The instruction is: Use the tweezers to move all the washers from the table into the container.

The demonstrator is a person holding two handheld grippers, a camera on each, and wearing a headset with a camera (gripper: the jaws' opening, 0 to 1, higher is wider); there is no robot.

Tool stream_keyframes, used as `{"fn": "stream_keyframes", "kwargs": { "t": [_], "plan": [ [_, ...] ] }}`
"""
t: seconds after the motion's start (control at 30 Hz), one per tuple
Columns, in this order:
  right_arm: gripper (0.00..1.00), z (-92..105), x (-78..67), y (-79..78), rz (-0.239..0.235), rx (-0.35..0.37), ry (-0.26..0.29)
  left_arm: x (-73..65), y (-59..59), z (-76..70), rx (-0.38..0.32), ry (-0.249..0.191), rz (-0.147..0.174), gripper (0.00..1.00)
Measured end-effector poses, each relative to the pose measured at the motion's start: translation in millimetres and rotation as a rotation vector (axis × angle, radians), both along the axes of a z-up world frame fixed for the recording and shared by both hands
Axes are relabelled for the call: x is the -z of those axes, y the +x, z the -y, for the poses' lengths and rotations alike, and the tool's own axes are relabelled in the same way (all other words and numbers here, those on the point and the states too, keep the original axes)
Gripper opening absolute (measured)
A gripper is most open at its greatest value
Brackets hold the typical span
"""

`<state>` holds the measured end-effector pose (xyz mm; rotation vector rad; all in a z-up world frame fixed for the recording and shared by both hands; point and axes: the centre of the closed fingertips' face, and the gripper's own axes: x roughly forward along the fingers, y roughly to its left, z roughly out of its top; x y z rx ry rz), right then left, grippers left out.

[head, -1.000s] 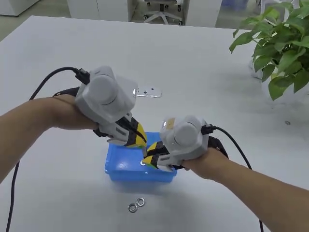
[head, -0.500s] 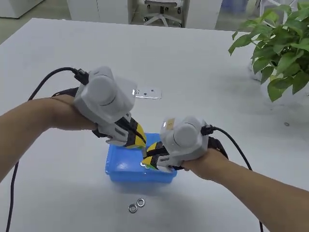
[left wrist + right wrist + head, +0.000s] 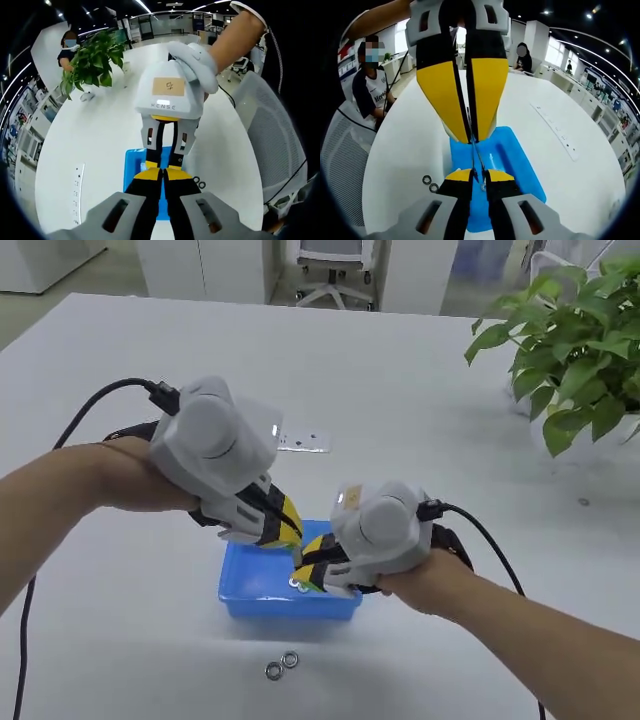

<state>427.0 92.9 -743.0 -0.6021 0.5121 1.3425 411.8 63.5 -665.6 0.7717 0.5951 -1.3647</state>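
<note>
– Movement since a second ago?

– Hardly any. The headset has tipped, so the whole table (image 3: 400,400) slides in the head view. The left gripper (image 3: 280,530) and right gripper (image 3: 308,578) hang over the blue container (image 3: 250,592) as before. The loose washers (image 3: 290,659) lie on the table just in front of it, same as then.

– Where are the tweezers? From above I can't find them.

– Tucked under the gripper bodies there. The right gripper view has them: tweezers (image 3: 472,150) clamped between the left gripper's yellow jaws. The prongs run on down between the right gripper's jaws, which are nipped in on them.

– And the left gripper view?

– Its own jaws are pressed nearly together and the right gripper faces it. The loose washers sit just beside the container's long edge.

– Anything inside?

– A third washer (image 3: 483,187), tiny, in the container at the prong tips. Gripped or merely lying there, I cannot tell. From above, the left gripper covers the container's far end.
</note>
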Motion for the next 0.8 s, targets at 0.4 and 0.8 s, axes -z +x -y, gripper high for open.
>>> {"fn": "stream_keyframes", "kwargs": {
  "t": [0.4,0.8],
  "plan": [
    [0.12,0.3,-17.7,-18.0,0.029,-0.004,0.016,-14.8,-17.7,1.4,0.011,0.008,0.019,0.06],
    [0.12,0.2,-20.9,-40.7,0.035,-0.013,0.024,-17.6,-41.0,2.1,0.007,0.019,0.02,0.06]
  ]
}}
